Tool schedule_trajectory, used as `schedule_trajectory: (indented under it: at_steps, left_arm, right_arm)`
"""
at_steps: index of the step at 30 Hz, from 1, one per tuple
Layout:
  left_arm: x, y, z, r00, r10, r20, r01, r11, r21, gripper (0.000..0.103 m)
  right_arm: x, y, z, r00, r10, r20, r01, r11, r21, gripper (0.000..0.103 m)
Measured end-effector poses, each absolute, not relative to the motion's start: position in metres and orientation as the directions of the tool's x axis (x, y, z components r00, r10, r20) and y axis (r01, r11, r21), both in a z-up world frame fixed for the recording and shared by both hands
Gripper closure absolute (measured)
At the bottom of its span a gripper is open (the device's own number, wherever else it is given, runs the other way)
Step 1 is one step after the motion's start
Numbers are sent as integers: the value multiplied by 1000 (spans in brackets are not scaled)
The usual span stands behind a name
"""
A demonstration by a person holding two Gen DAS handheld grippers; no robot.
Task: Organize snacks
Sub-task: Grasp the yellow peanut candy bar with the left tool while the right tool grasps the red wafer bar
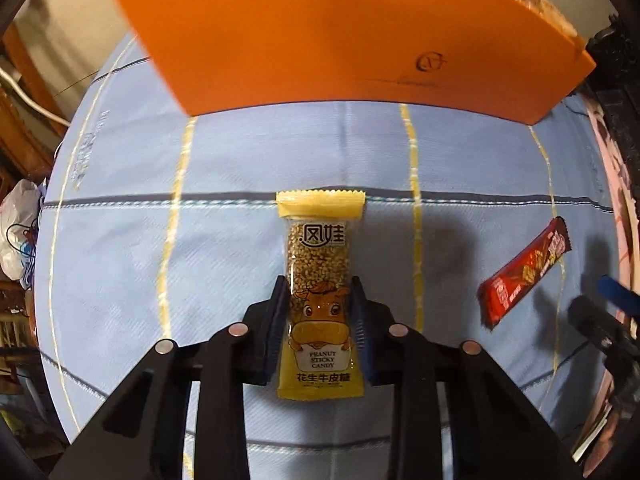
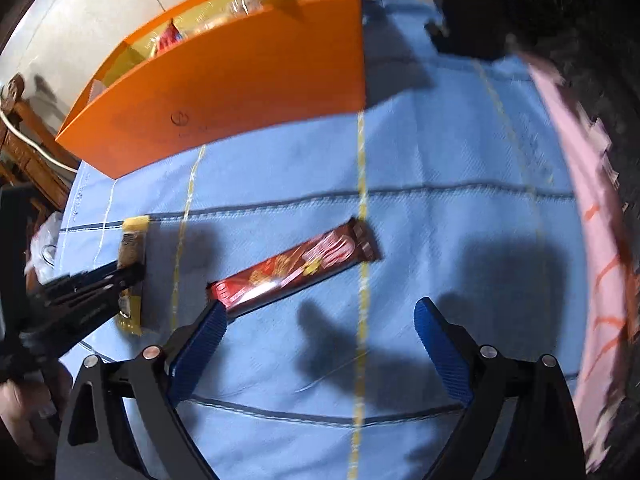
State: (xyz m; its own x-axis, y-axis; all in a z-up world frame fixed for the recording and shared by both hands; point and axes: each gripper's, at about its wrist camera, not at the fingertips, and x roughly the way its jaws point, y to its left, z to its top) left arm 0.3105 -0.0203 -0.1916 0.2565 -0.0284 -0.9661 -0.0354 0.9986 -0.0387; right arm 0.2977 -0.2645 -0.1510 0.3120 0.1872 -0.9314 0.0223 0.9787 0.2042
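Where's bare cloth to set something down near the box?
Free: the blue cloth between the orange box and peanut candy, and right of the red bar. Crowded: the box interior, and around the left gripper gripping the candy.

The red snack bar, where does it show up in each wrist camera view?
Left wrist view: the red snack bar lies at the right edge, on the blue cloth.
Right wrist view: it lies slanted at centre, just ahead of the open right gripper.
Shared landmark: the orange box at the back.
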Motion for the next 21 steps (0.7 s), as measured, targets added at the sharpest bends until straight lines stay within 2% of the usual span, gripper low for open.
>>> schedule_trajectory:
  at_steps: [7, 10, 12, 17, 19, 20, 21]
  left_arm:
    - [282, -8, -182, 280, -29, -960, -54, 998, -45, 74]
    - [271, -3, -183, 288, -43, -957, -56, 997, -62, 74]
    - [272, 1, -182, 292, -42, -955, -56, 997, -61, 74]
    - [289, 1, -178, 296, -29, -955, -54, 997, -47, 74]
    - [289, -5, -176, 295, -28, -955, -53, 998, -46, 74]
    - [288, -6, -177, 292, -29, -956, -51, 998, -46, 74]
    - [288, -7, -177, 290, -29, -957, -50, 998, -46, 74]
  right_arm:
    - [305, -251, -171, 246, 220, -944, 74, 967, 244, 8]
    - [319, -257, -180, 234, 264, -936, 179, 934, 309, 8]
    - [325, -258, -181, 242, 269, -932, 227, 918, 324, 4]
    - [336, -238, -182, 229, 136, -964, 219, 958, 187, 3]
    - [335, -219, -185, 224, 32, -974, 160, 985, 69, 3]
    - [335, -219, -185, 224, 32, -974, 160, 985, 69, 4]
    - [328, -205, -184, 264, -25, -964, 95, 995, 0, 10]
